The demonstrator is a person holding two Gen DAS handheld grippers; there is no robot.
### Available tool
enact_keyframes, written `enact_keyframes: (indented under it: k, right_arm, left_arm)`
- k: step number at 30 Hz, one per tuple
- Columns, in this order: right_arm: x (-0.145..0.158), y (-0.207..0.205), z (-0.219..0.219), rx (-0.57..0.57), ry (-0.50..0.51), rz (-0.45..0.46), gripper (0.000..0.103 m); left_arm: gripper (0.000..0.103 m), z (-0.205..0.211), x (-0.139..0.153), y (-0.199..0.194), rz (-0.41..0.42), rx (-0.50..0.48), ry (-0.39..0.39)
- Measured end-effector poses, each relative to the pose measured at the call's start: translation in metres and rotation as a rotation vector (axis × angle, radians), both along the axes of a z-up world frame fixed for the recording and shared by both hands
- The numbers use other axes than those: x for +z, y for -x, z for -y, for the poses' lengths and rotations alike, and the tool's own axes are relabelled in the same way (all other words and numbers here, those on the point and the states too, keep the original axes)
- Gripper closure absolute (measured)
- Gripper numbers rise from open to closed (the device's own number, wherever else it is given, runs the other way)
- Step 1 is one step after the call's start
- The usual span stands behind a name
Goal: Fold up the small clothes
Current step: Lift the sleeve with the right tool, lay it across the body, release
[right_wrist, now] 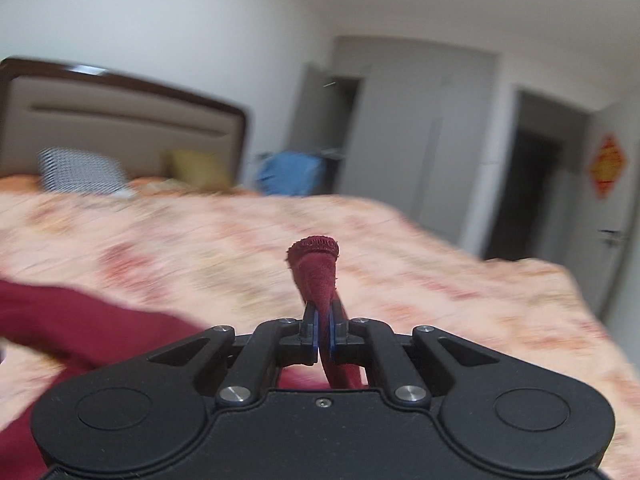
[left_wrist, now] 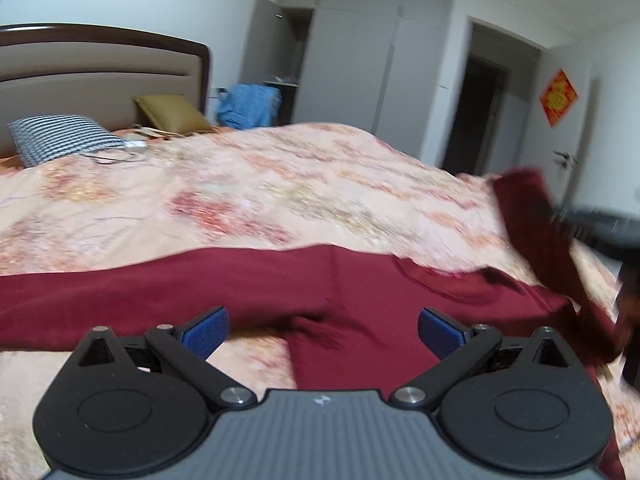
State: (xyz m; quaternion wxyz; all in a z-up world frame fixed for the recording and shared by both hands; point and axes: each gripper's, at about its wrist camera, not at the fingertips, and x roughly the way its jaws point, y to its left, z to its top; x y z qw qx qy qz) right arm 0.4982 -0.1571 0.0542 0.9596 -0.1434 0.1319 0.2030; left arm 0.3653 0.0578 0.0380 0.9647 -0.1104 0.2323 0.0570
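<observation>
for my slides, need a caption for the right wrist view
Right tool shut on a maroon garment edge above the floral bedspread.

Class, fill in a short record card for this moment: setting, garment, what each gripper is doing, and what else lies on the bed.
Setting: bedroom, bed with floral cover
Garment: dark red garment spread across the bed
Left gripper: open, above the garment, holding nothing
Right gripper: shut on a hem of the garment, lifted
Also on bed: checked pillow, olive cushion
</observation>
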Motion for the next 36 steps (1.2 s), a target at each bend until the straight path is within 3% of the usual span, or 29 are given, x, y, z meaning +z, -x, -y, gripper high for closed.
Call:
enact_keyframes:
  k: [5,9,12,14,17,22,25,30,33,36]
  right_arm:
    - [-0.044,0.007,-0.051,0.081,0.078,-0.114,0.099]
    - [-0.065,0.010,-0.056,0.112,0.097,-0.208,0.097]
    - [-0.067,0.012,-0.042,0.141,0.056,-0.273,0.072]
    - [-0.064,0.015,-0.025,0.160,0.027,-0.287,0.043]
    - [-0.052,0.024,0.013,0.165,-0.022,-0.294,0.025]
    - [-0.039,0.022,0.088,0.030,-0.072,-0.259,0.013]
    - [-0.040,0.004,0.136,-0.140,-0.117,-0.263,0.013]
    - [-0.055,-0.033,0.212,-0.391,-0.305,-0.327,0.018]
    - [-0.073,-0.057,0.242,-0.434,-0.440,-0.408,0.029]
    - [-0.093,-0.078,0.262,-0.426,-0.611,-0.526,0.054]
  left_arm:
    - [0.000,-0.022,-0.003,0.000,-0.002,0.062,0.012]
    - [0.000,-0.029,-0.010,0.001,-0.012,0.078,0.006]
    - [0.000,-0.030,-0.016,-0.002,-0.012,0.079,0.019]
    - [0.000,-0.027,-0.019,-0.003,-0.011,0.073,0.029]
    - [0.000,-0.020,-0.022,-0.008,-0.002,0.051,0.040]
    - [0.000,0.005,-0.031,-0.032,0.029,-0.017,0.046]
    - [0.000,0.026,-0.041,-0.054,0.026,-0.055,0.038]
    - [0.000,0.055,-0.063,-0.082,-0.016,-0.091,-0.010]
    - [0.000,0.060,-0.075,-0.088,-0.062,-0.074,-0.028]
    - [0.000,0.053,-0.090,-0.094,-0.119,-0.064,0.010]
